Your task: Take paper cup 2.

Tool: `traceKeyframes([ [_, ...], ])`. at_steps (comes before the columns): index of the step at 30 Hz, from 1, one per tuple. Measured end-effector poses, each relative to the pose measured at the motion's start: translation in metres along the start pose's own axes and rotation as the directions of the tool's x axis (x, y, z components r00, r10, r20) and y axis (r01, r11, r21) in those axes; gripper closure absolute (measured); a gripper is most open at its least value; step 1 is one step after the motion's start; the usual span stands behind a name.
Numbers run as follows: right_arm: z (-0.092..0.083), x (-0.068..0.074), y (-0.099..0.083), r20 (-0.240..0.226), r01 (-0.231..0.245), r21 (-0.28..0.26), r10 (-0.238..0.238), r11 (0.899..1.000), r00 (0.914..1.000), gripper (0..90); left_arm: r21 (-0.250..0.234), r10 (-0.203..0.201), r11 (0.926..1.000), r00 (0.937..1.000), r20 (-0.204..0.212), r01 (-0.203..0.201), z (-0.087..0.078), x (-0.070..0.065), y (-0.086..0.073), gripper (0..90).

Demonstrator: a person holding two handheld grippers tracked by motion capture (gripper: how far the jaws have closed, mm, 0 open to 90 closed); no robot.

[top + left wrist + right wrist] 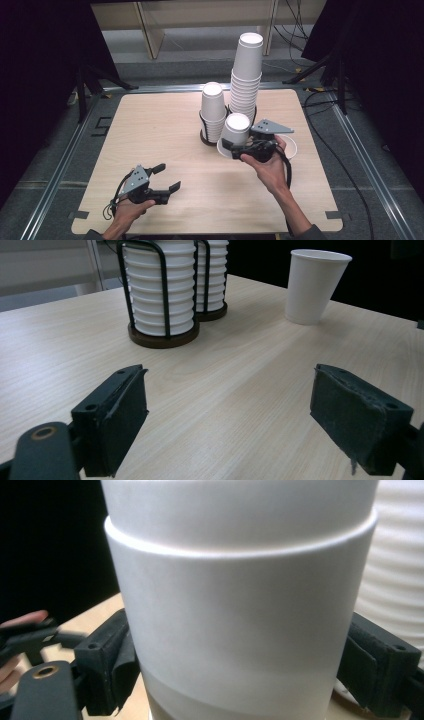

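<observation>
There are two stacks of white paper cups on the wooden table [150, 130], each one standing in a black wire holder with a dark round base. The tall stack [247, 75] is at the back and rises high above its holder; the short stack [213, 112] stands just beside it, to the left in the high view. I cannot count the cups inside each stack exactly.

One single paper cup [235, 129] is apart from the stacks. The right gripper [235, 149] holds it: in the right gripper view the two black jaws press on both sides of the cup wall [240, 630], in its lower half. The cup stands upright over a white plate [291, 146], which lies near the right edge of the table, just in front of the tall stack. There is one plate only. Whether the cup bottom touches the plate, I cannot tell.

The left gripper [167, 177] is near the front edge of the table, on the left side. Its jaws stand apart and nothing is between them; in the left gripper view there is bare wood between the pads.

The whole left half of the table is free, and also the front middle part. The right back part is crowded: holders, cup and plate are close together.
</observation>
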State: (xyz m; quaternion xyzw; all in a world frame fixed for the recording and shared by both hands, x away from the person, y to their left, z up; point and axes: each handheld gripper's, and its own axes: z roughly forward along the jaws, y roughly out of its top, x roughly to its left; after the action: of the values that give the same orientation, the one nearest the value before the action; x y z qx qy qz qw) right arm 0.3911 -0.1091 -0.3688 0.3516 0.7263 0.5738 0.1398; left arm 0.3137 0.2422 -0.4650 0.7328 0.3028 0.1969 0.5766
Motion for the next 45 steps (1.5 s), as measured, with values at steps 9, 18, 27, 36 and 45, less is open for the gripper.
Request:
traceKeyframes([
  [9,0.023,0.020,-0.013,-0.078,0.004,0.028,-0.002,1.000,0.9969,14.9,-0.013,-0.015,0.9998,0.9996,0.023,0.016,-0.003,-0.002,0.003,14.7],
  [18,0.042,0.035,-0.027,-0.135,0.006,0.059,0.002,0.998,0.9908,14.9,-0.039,0.004,0.9992,0.9979,0.065,-0.002,0.004,-0.008,0.004,14.7],
  [27,0.053,0.048,-0.030,-0.174,0.041,0.052,-0.032,0.998,0.9842,14.9,-0.029,0.004,0.9996,0.9976,0.069,-0.002,0.015,-0.015,0.008,14.7],
  [36,0.057,0.053,-0.033,-0.180,0.053,0.054,-0.042,0.997,0.9828,14.9,-0.027,0.002,0.9996,0.9976,0.070,0.000,0.016,-0.016,0.008,14.7],
  [45,0.064,0.063,-0.037,-0.200,0.051,0.086,-0.033,0.995,0.9792,14.9,-0.019,0.007,0.9998,0.9975,0.071,-0.005,0.016,-0.017,0.007,14.7],
])
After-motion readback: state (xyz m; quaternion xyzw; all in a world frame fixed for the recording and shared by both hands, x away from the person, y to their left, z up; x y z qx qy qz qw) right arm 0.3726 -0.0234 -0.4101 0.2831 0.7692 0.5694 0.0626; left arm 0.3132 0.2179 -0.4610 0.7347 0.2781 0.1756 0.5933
